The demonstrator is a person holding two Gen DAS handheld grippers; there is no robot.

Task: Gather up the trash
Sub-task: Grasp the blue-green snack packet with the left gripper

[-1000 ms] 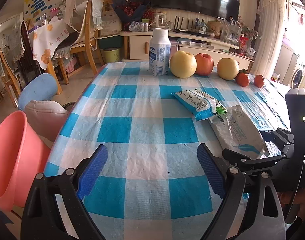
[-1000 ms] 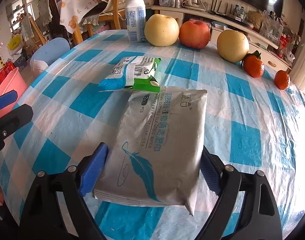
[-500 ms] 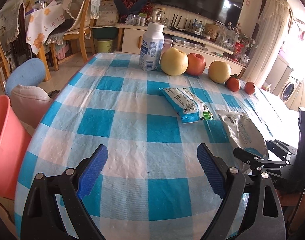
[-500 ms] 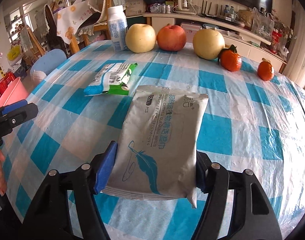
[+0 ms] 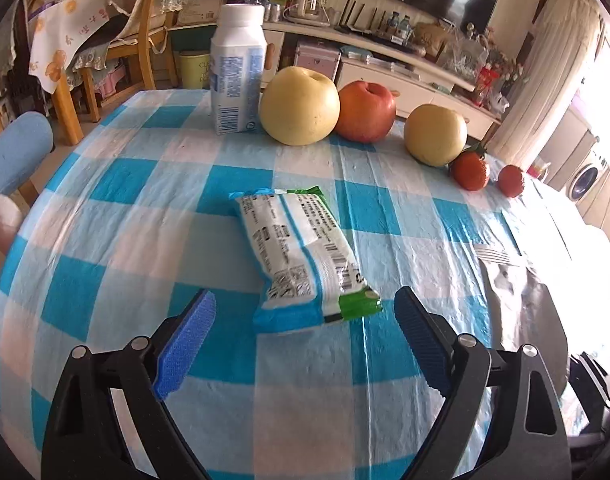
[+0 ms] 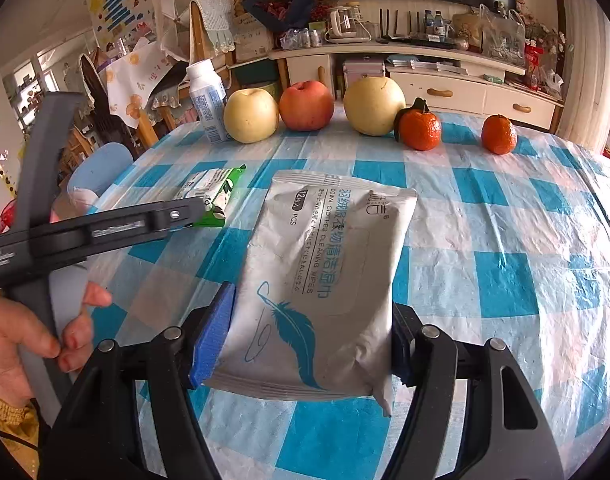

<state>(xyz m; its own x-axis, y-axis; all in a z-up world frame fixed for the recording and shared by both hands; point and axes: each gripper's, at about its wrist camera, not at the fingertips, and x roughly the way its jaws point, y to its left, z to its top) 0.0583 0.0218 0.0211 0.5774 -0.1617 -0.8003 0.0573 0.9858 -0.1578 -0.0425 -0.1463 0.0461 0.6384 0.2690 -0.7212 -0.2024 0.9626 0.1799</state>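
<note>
2 hand-held grippers work over the checked tabletop [image 6: 505, 220]: the right hand-held gripper [image 6: 311, 344], jaws just closed in, clamps the grey wipes pack [image 6: 325, 280]; left of that pack, the left hand-held gripper [image 5: 305, 340] stands apart, just short of the blue-green wrapper [image 5: 301, 256]; fruit [image 6: 373, 106] lies beyond.

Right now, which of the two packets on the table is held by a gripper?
The grey wipes pack with the blue feather: the right gripper clamps its sides. The blue-and-green packet lies free between the left gripper's open jaws.

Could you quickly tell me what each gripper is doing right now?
Left gripper: open, empty, near the blue-green wrapper.
Right gripper: shut on the grey wipes pack.
</note>
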